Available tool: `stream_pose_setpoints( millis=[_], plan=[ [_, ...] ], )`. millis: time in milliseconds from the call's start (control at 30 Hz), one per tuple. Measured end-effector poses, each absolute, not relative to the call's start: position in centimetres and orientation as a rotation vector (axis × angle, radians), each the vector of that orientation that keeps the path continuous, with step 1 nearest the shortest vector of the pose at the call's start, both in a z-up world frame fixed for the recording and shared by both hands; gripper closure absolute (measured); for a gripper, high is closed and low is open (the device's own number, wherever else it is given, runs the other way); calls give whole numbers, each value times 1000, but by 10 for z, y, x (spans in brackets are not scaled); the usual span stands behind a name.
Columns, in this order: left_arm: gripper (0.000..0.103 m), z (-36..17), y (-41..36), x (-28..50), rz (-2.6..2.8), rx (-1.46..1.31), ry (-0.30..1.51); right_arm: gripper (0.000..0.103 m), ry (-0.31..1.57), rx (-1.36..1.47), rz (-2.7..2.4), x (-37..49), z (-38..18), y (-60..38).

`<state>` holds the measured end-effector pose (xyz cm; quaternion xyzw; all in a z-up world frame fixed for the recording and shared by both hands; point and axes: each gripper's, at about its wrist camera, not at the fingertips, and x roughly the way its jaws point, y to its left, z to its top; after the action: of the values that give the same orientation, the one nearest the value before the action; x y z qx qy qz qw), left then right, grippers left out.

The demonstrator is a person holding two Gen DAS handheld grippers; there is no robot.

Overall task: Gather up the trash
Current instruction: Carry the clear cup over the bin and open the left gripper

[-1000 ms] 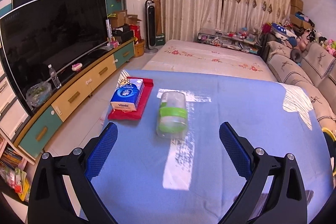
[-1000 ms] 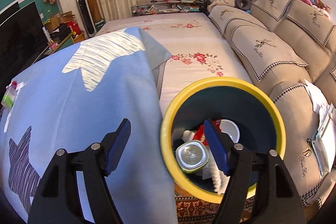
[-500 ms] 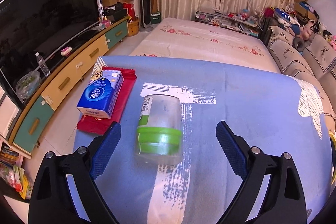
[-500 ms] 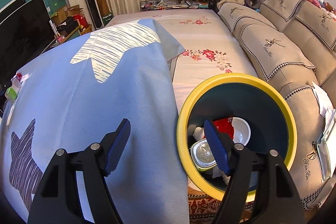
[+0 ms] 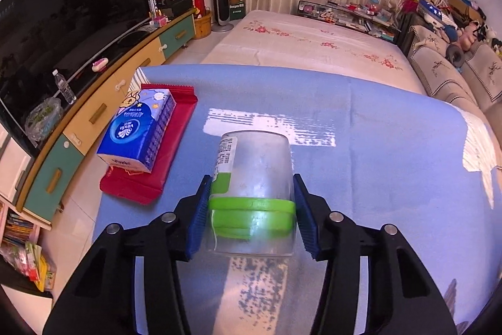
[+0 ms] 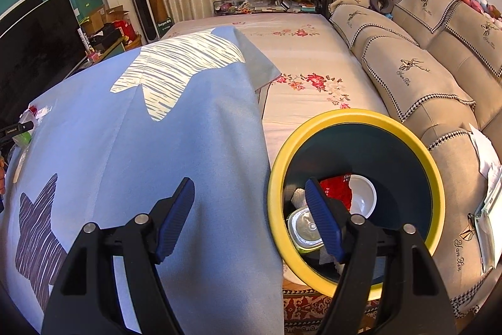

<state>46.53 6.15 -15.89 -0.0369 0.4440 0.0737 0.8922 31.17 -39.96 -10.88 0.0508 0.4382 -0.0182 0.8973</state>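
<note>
A clear plastic jar with a green lid [image 5: 255, 178] lies on its side on the blue tablecloth [image 5: 376, 165]. My left gripper [image 5: 251, 218] is shut on the jar, its blue pads pressed on both sides near the lid. A blue tissue pack [image 5: 138, 131] lies on a red wrapper [image 5: 163, 159] to the left of it. My right gripper [image 6: 249, 222] is open and empty above the table's right edge, beside the yellow-rimmed trash bin [image 6: 360, 124], which holds a clear container [image 6: 302, 228], a white bowl [image 6: 364, 198] and red trash [image 6: 335, 189].
A TV cabinet [image 5: 94, 112] with a large TV runs along the left. A flowered mat [image 5: 313, 43] lies beyond the table. A beige sofa [image 6: 423, 68] stands to the right of the bin. The jar shows small at the far left of the right wrist view [image 6: 25, 134].
My left gripper moved forward to the jar and closed on it. My right gripper shifted slightly left, away from over the bin, and stayed open.
</note>
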Motion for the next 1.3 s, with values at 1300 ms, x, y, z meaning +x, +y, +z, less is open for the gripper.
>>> stream_pose_setpoints(
  millis=[1300],
  plan=[
    [41, -164, -534, 390, -785, 305, 1000, 29, 869, 281, -322, 157, -124, -577]
  ],
)
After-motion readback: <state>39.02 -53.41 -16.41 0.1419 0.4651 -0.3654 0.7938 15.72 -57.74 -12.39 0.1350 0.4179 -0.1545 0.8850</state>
